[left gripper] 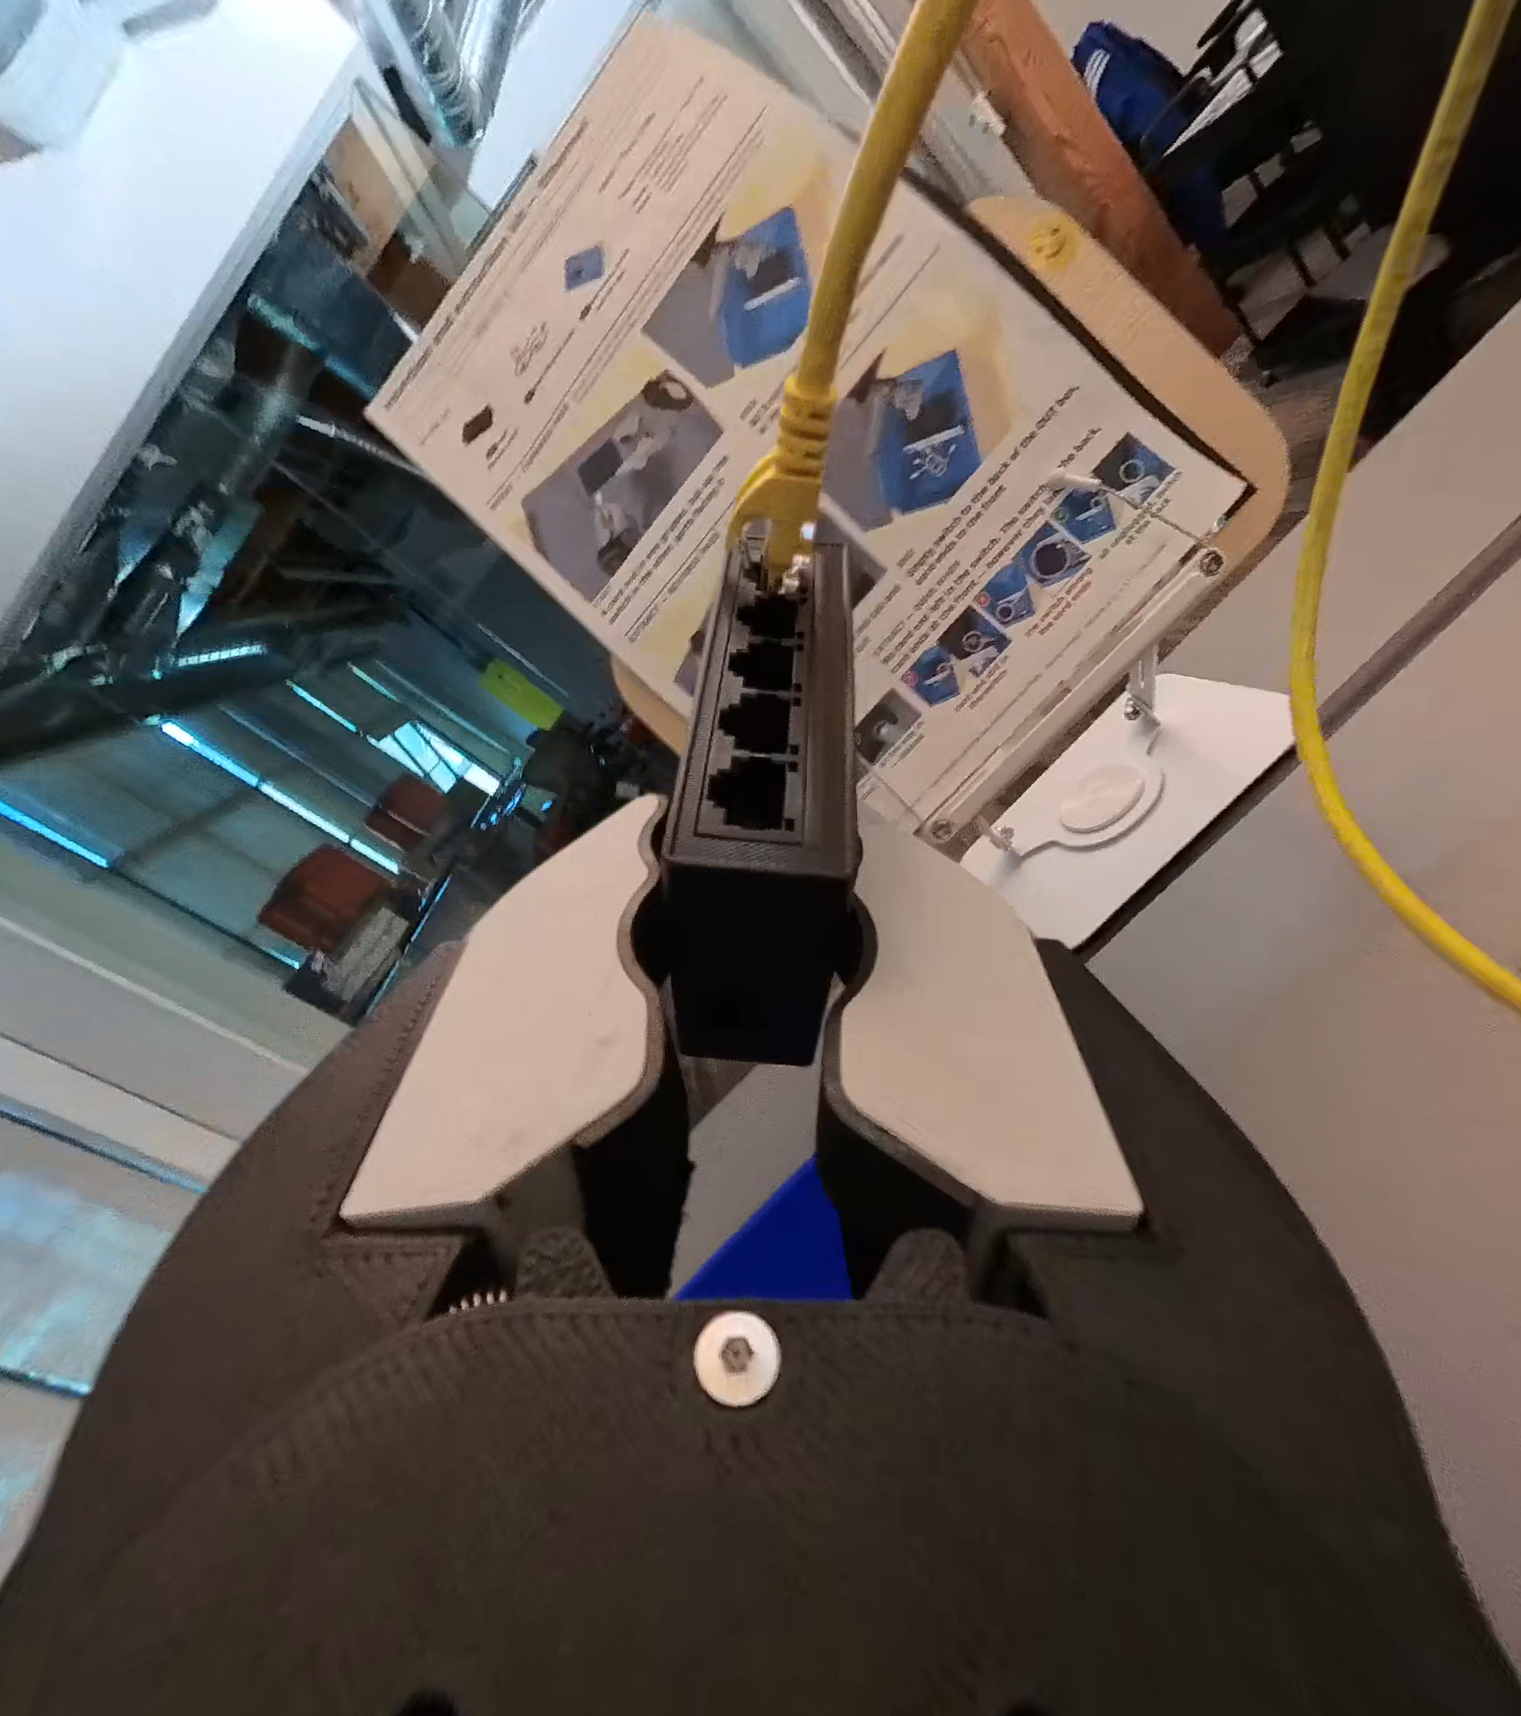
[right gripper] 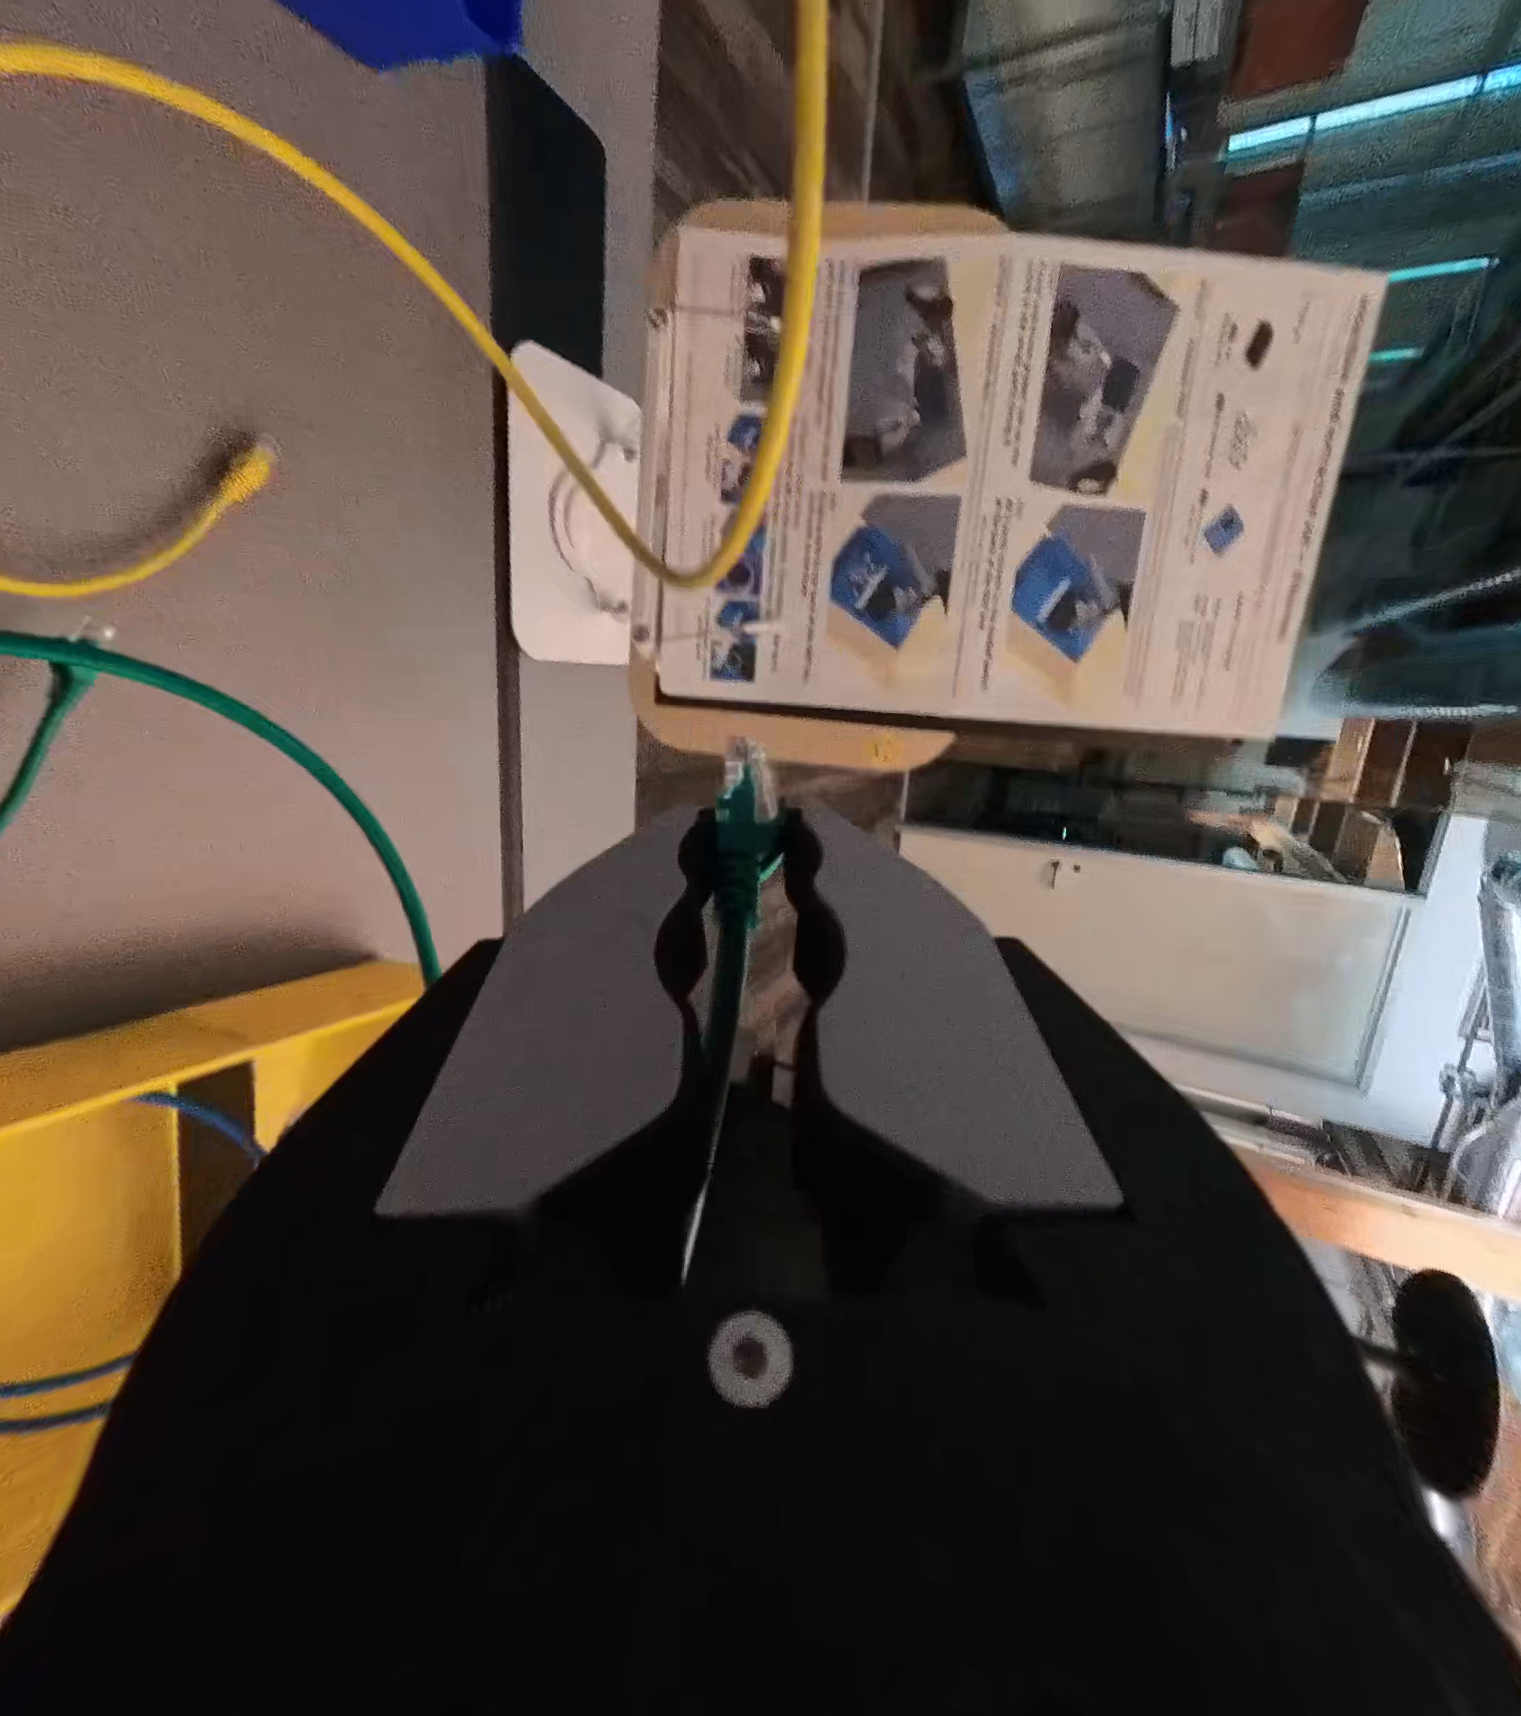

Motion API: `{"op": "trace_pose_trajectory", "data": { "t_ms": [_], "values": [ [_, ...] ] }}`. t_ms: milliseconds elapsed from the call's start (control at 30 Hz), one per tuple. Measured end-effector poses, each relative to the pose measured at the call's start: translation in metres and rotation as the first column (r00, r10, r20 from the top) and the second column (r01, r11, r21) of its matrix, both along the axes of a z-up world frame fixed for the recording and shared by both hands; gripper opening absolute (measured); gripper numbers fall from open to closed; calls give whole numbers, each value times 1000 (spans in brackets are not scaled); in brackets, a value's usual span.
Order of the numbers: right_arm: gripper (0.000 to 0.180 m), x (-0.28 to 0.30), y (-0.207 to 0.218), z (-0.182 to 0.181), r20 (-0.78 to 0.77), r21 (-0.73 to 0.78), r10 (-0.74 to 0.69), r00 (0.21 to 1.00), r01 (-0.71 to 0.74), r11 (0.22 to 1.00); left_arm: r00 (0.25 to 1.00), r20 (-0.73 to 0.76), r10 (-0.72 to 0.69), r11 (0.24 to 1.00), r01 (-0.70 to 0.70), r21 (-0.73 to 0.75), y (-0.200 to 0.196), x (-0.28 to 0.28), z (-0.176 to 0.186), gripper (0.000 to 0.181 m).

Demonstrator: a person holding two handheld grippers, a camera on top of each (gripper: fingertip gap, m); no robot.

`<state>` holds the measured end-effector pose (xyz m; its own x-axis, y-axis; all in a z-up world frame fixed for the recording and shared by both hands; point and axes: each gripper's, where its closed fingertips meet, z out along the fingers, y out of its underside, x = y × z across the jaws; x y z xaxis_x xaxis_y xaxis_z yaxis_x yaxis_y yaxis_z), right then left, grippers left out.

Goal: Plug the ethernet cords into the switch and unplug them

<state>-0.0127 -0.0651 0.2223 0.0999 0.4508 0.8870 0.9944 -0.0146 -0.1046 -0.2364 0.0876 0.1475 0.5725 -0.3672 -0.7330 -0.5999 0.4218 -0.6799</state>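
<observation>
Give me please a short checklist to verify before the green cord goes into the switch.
1. Left tongs shut firmly on the black switch: ok.
2. Right tongs shut on the green cord just behind its plug, which points forward: ok.
3. Free ports on the switch: ok, four empty; the yellow cord fills the farthest one.
4. Green plug lined up with a port: cannot tell, neither view shows both together.
5. Plug's clip facing the port's notch: cannot tell, blurred.
</observation>
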Motion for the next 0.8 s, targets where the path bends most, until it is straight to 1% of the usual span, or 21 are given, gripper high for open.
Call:
{"op": "trace_pose_trajectory", "data": {
  "t_ms": [67,133,233,333,433,600,700,800],
  "values": [
    [15,31,-9,21,-5,-5,-89,996,89,996,1000,7,8,1000,-8,-13,2,-7,0,29],
    [16,68,-16,33,-6,-5,-185,983,185,983,1000,14,18,1000,-18,-24,4,-13,0,29],
    [17,128,-25,34,16,-23,-337,941,337,941,1000,8,26,999,-26,-37,6,-15,-2,30],
    [16,173,-34,32,-21,-40,-429,903,428,903,1000,-9,28,999,-28,-43,7,-13,-5,29],
    [16,193,-42,44,-96,-22,-451,887,451,892,999,-28,29,999,-31,-44,6,-8,-7,30],
    [16,211,-58,93,-181,51,-468,865,483,874,999,-44,28,998,-30,-47,7,-3,-11,30],
    [16,217,-67,117,-207,90,-473,857,498,863,998,-53,33,998,-36,-52,8,-3,-12,30],
    [15,222,-70,126,-215,107,-487,846,516,850,998,-58,38,998,-41,-54,9,-3,-13,30]
  ]
}}
